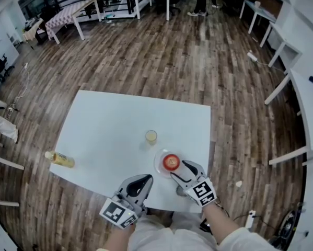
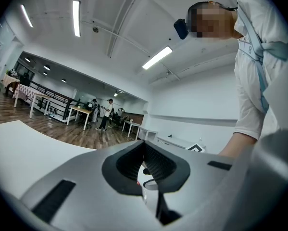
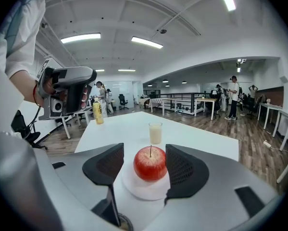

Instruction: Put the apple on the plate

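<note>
**Item 1, right tool** (image 3: 144, 147): jaws parted, clamped on nothing. In the right gripper view the apple sits low centre, framed by the two dark ribbed pads (image 3: 106, 165). A clear gap shows on its left side.

**Item 2, apple** (image 3: 150, 164): red, stem up, resting on the plate (image 3: 134, 190), a small white dish on the white counter (image 3: 119, 129). The placing looks done.
- Handling, by estimate: firm, fairly light, with smooth skin that may slip, and round enough to roll off so shallow a dish.
- Best hold: opposite flanks at the widest girth, with moderate squeeze to spare the flesh.

**Item 3, left tool** (image 2: 144, 145): jaw tips together, nothing between them. In the head view it is held at lower centre, by the near counter edge.

**Item 4, further out:**
- Glass (image 3: 155, 133) of pale drink, just behind the plate.
- Yellow bottle (image 3: 98, 112), well apart at the left.

**Not determined:**
- Whether the apple sits between the pads or just beyond their tips.
- Whether the right-hand pad brushes the apple.
- The plate's near rim, which the jaws cover.
- The apple's underside.
- The left gripper view shows almost none of the counter's contents.
</note>
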Tool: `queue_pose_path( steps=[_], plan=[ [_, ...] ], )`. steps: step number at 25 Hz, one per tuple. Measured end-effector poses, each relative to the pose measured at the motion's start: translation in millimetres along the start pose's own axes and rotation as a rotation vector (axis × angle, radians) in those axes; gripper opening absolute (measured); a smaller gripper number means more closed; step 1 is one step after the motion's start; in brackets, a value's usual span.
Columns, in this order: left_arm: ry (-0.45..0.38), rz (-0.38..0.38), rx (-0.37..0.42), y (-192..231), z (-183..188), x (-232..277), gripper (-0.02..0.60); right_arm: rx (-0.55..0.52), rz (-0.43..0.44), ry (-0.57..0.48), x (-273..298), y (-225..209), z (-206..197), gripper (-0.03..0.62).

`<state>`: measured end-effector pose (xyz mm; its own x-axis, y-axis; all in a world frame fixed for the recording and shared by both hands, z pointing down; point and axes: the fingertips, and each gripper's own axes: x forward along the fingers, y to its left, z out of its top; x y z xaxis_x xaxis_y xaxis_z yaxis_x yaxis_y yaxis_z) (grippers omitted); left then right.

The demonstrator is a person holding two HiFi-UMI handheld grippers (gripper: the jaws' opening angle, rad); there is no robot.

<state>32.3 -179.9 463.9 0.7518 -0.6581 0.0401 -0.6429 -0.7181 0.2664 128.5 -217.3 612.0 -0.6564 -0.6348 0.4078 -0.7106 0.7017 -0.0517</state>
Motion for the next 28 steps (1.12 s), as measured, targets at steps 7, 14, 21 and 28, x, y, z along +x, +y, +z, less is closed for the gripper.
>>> queue_pose_path(
  steps=[7,14,21,28],
  plan=[
    [0.009,-0.009,-0.003,-0.2,-3.6,1.8,0.002,-0.027,-0.014,-0.02,-7.8,-0.3,0.6,0.122],
    [0.013,-0.013,-0.006,1.2,-5.0,3.2,0.002,-0.04,0.001,-0.017,-8.4,3.1,3.7,0.048],
    [0.017,-0.024,-0.003,0.0,-3.1,4.8,0.002,-0.057,0.033,-0.039,-13.3,13.4,16.8,0.037],
    [0.024,-0.044,0.003,-4.0,-6.9,8.1,0.002,-0.094,0.059,-0.099,-26.4,25.8,43.9,0.035]
  ],
)
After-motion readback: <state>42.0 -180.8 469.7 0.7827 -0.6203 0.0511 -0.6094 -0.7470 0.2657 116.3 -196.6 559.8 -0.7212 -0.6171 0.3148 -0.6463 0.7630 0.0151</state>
